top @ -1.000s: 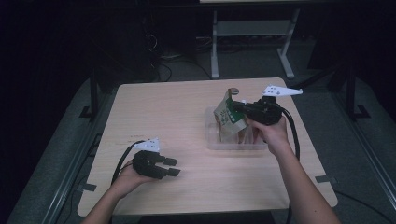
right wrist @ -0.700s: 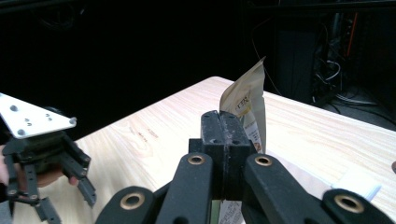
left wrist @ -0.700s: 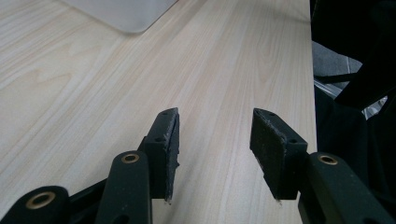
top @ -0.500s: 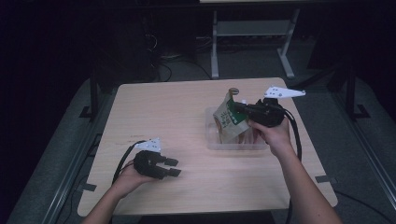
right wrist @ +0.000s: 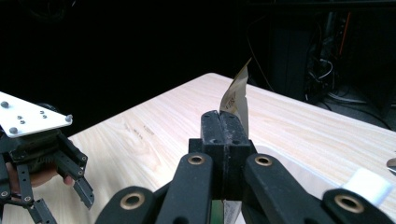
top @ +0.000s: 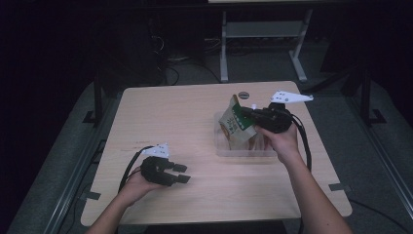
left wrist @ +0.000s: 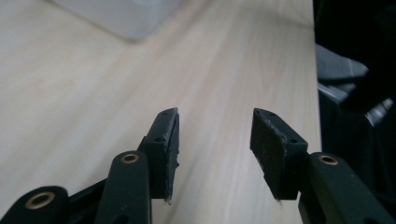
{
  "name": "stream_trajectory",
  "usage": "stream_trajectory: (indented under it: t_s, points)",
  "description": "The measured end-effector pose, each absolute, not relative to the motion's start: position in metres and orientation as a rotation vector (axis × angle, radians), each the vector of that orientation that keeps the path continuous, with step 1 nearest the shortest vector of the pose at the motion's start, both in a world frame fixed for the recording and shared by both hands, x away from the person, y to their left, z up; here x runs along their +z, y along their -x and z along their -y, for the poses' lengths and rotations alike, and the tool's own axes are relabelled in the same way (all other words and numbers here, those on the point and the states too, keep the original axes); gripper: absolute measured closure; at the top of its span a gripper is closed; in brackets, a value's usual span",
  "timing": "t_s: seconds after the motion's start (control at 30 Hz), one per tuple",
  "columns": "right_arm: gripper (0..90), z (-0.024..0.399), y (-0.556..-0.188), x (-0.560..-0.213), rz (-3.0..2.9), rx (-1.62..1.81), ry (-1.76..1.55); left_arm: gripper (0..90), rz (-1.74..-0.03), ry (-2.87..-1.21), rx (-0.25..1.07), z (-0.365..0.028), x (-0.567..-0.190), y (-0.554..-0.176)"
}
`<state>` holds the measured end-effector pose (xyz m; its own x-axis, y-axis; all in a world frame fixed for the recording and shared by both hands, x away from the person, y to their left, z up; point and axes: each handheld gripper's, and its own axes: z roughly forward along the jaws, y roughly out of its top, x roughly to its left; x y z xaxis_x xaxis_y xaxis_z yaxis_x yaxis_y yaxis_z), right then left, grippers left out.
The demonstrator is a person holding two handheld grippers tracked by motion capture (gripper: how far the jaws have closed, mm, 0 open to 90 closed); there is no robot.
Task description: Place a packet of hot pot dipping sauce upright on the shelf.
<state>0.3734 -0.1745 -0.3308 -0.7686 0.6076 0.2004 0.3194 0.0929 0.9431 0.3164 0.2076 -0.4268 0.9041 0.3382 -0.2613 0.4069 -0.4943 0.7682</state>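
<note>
Left side first: your left gripper (top: 179, 174) sits low over the near-left part of the table (top: 165, 117), hand under it, jaws pointing right toward the middle. Its jaws have just been closing a touch, but they are spread with nothing between them; the left gripper view looks through the gap at bare wood. That small squeeze does nothing for the job, this hand reads as idle, parked well apart from the bin. Moving right: the clear plastic bin (top: 229, 149) stands on the right half of the table, and the snack bag (top: 235, 122) hangs upright over it, bottom end down in or just above the bin, can't tell if it touches the floor of it. Compared with a second ago, bag and right hand look unchanged, no real lift or drop. Your right gripper (top: 245, 111) is pressed together on the bag's top edge, wrist level, jaws pointing left, forearm coming up from the near-right edge. My guess: the bag is going in or coming out of the bin, direction unclear.
</note>
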Motion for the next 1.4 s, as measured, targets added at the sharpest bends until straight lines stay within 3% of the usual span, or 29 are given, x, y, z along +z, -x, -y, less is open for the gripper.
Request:
stream_trajectory:
  t_s: [0.07,0.2,0.23,0.63,0.83,1.3,1.4]
  points:
    - [90.0,0.177,-0.373,-0.330,-2.128,1.732,-0.932,55.9,-0.557,-2.075,-0.065,-0.205,-0.418,-0.323]
    - [90.0,0.180,-0.374,-0.329,-2.119,1.734,-0.945,87.5,-0.542,-2.061,0.009,-0.196,-0.398,-0.342]
    - [90.0,0.179,-0.374,-0.329,-2.119,1.736,-0.944,89.7,-0.554,-2.045,0.006,-0.193,-0.396,-0.348]
    - [90.0,0.177,-0.375,-0.328,-2.121,1.748,-0.933,89.9,-0.574,-2.069,0.135,-0.119,-0.375,-0.427]
    - [90.0,0.177,-0.374,-0.328,-2.129,1.753,-0.924,89.9,-0.588,-2.070,0.151,-0.091,-0.381,-0.447]
    - [90.0,0.168,-0.382,-0.337,-2.174,1.685,-0.964,89.8,-0.650,-2.071,0.121,-0.087,-0.401,-0.456]
    - [86.7,0.165,-0.384,-0.340,-2.192,1.643,-0.965,89.8,-0.650,-2.081,0.114,-0.089,-0.404,-0.455]
